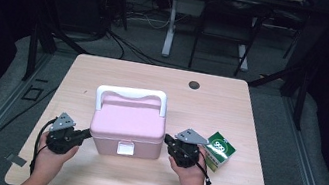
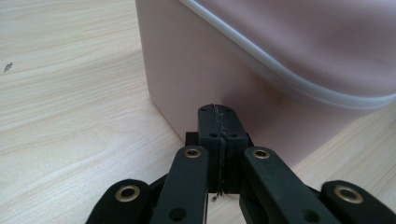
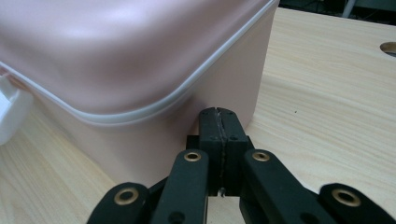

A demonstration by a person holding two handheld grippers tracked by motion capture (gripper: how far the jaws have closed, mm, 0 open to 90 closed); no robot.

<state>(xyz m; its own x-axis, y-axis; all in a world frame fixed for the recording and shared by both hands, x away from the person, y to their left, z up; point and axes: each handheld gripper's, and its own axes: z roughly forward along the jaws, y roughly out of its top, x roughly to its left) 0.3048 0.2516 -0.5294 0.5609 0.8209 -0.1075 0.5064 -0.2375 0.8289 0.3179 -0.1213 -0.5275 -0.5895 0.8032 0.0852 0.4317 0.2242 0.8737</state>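
On table (image 1: 230, 108), pink box (image 1: 129, 124), left gripper (image 1: 86, 134) and right gripper (image 1: 168, 140) closed, empty, against its sides

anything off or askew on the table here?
Nothing stands out. The pink box sits upright and square, lid shut, white handle folded back. The green carton lies intact at its right. Both claws, left and right, are shut, one at each side wall of the box. No spills or damage.

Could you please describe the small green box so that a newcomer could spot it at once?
On the wooden table, find the pink lidded case with the white handle. The small green box lies just right of it, beyond the right gripper. It is the table's one green thing.
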